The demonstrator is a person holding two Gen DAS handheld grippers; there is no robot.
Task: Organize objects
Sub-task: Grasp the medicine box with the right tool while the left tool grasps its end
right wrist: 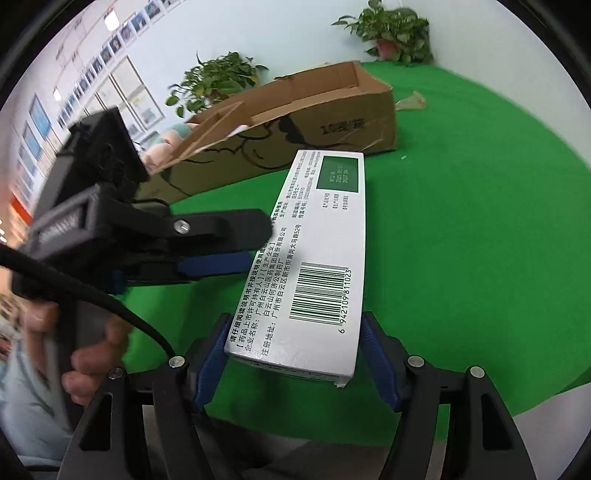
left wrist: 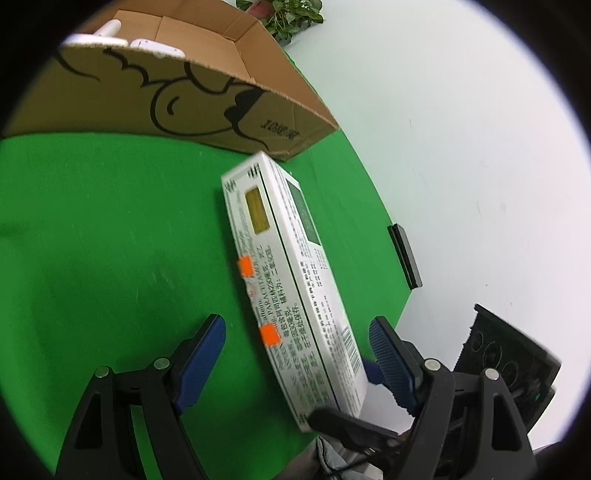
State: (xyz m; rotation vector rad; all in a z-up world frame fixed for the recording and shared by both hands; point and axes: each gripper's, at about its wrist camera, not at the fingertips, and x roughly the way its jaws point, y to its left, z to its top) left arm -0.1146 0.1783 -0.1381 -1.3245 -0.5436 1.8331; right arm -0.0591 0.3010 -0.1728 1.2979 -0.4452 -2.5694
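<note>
On the green table cover point(right wrist: 461, 221) sits an open cardboard box point(right wrist: 332, 110) printed with a black cartoon outline, its flaps up and white items showing over its rim in the left wrist view. Potted plants point(right wrist: 399, 33) stand behind it by the pale wall, and framed pictures line the wall on the far left of the right wrist view.

Nearer than the carton, a long white medicine box point(right wrist: 317, 258) is held off the cloth, its barcode face up toward the right camera and its far end pointing at the carton. In the left wrist view the same pack shows a side with dense printed text and two orange squares.

The right gripper point(right wrist: 291, 350) has its blue pads at the two long edges of the pack's near end; the left pad touches the edge and the right pad sits just beside it, so it appears to be gripping the pack.

The left gripper point(left wrist: 297, 339) stands wide, its blue fingers point(left wrist: 201, 350) apart, with the pack between them; the left pad is clear of it, and whether the right one touches cannot be told.

A person's hand point(right wrist: 92, 354) grips the left tool's handle at lower left.
</note>
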